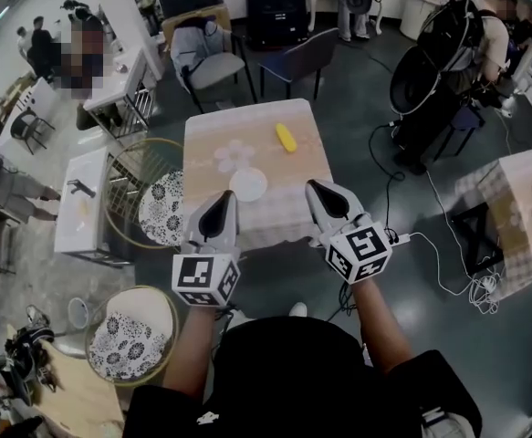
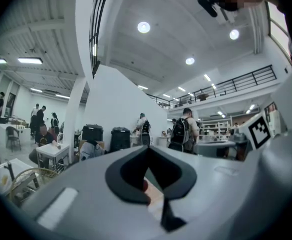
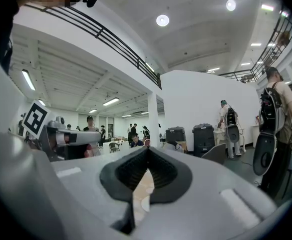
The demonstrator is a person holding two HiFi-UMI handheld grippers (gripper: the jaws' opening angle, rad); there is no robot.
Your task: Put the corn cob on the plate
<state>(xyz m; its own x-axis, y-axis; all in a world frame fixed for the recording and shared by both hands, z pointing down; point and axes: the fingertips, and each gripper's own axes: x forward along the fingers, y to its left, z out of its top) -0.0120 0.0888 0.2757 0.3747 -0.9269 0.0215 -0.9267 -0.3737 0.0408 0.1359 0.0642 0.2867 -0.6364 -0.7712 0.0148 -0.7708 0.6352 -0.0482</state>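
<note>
In the head view a yellow corn cob lies on the far right part of a small table with a pale checked cloth. A white plate sits empty near the table's front edge. Both grippers hover side by side just short of that edge, pointing level at the table. My left gripper has its jaws together with nothing between them. My right gripper is likewise shut and empty, just right of the plate. The corn lies well beyond both.
Two chairs stand behind the table. A round wicker chair with a patterned cushion touches the table's left side; another is nearer. A white cable runs over the floor at right, near another table. People stand farther off.
</note>
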